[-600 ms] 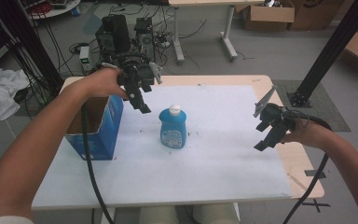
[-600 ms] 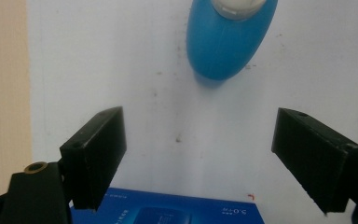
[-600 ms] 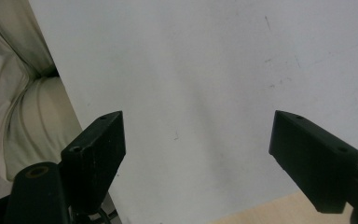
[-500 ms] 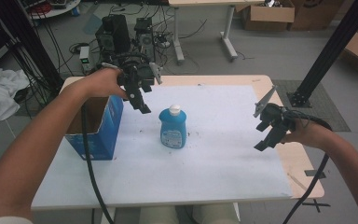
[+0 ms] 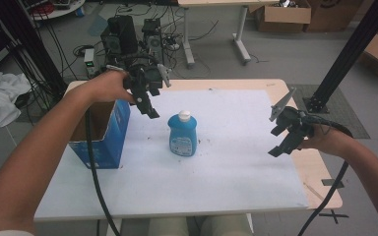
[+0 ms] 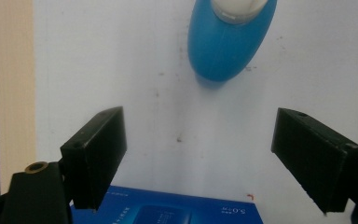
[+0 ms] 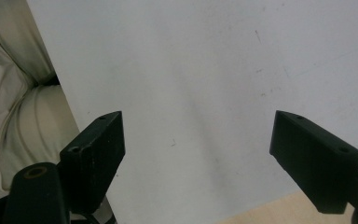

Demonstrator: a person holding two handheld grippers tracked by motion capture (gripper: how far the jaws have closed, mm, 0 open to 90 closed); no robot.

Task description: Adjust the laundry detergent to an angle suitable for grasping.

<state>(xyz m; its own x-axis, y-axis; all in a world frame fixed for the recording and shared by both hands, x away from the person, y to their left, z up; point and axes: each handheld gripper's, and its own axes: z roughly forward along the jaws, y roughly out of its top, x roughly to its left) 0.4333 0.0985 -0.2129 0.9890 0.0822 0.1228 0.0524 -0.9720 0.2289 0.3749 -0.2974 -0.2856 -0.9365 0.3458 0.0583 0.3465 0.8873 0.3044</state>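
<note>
Blue bottle (image 5: 182, 134) with a white cap stands upright near the middle of a white sheet (image 5: 226, 172) that covers the counter (image 5: 320, 177), taken here as the landmark for everything else. Nearest the camera, the person's forearms come in from the bottom edge on either side of the bottle. To the bottle's right and well apart from it, the right tool (image 5: 286, 141) hangs above the sheet's right edge, its jaws spread wide with nothing between them; the right gripper view looks down past those jaws at bare sheet and a strip of wooden counter. To the bottle's left, an open blue box (image 5: 103, 132) sits on the sheet's left edge, near the bottle but not touching it. Just beyond the box and up-left of the bottle, the left tool (image 5: 147, 101) hovers in the air, jaws likewise spread and gripping nothing; the left gripper view shows the bottle (image 6: 230, 37) ahead of its jaws and the box's (image 6: 168, 210) printed side below them. Behind the bottle, past the counter's far edge, cables and equipment (image 5: 128, 34) lie on the floor.
</note>
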